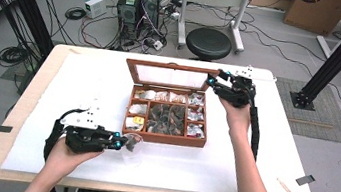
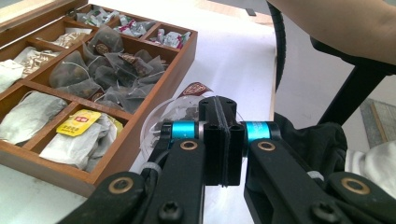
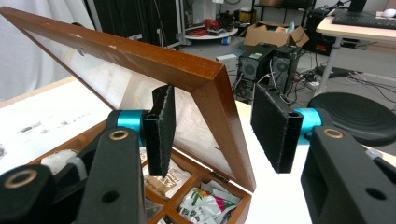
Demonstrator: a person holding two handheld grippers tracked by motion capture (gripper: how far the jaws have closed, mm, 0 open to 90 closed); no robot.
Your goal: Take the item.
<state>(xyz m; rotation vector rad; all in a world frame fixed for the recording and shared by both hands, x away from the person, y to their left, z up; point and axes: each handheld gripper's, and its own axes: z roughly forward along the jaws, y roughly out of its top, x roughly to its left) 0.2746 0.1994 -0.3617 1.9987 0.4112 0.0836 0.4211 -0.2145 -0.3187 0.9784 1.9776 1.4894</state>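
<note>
right hand-held gripper (image 3: 212,135) | jaws astride lid (image 3: 140,60) side rail | lid tilted back

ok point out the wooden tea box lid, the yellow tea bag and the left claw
wooden tea box lid (image 3: 205,77), right gripper view, on its brown frame corner
yellow tea bag (image 2: 78,122), left gripper view, on the yellow wrapper
left claw (image 2: 220,140), left gripper view, where the shut jaws meet

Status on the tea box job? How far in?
Done: the brown wooden tea box stands open, its glass-paned lid raised. In hand: the left hand-held gripper is shut on a clear pyramid tea bag just outside the box's front wall; the right hand-held gripper straddles the lid's corner, pads apart from it. Left: placing the bag, likely closing the lid.
</note>
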